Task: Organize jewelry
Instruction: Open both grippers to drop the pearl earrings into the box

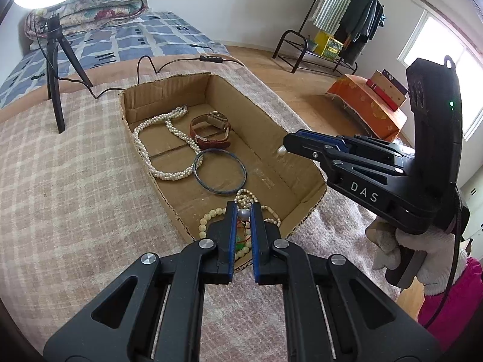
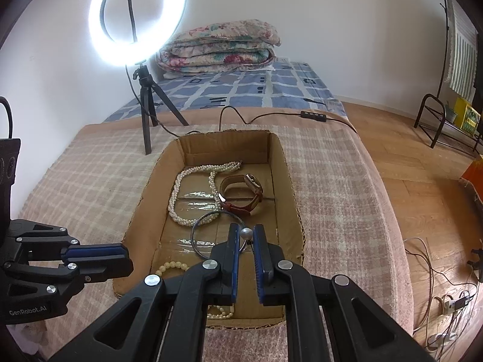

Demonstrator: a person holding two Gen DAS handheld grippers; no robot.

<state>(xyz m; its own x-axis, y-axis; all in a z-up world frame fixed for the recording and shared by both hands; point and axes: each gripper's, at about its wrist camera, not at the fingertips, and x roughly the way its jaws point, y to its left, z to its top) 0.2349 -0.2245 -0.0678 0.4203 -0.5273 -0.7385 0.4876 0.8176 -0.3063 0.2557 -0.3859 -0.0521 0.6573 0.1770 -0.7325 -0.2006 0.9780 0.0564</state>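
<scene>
Plaid pink blanket (image 1: 75, 150) at centre carries an open cardboard box (image 1: 268, 138) already holding jewelry; left gripper (image 1: 243, 214) and right gripper (image 2: 245, 233) each pinch one last grey pearl above it

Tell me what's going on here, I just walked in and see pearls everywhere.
A person with a handheld gripper in each hand is sorting jewelry into a cardboard box on a bed. The left gripper pinches a single pearl, and the right gripper holds another pearl over the box. Inside already lie a pearl necklace, a brown-strapped watch, a bangle and a beaded strand.
</scene>
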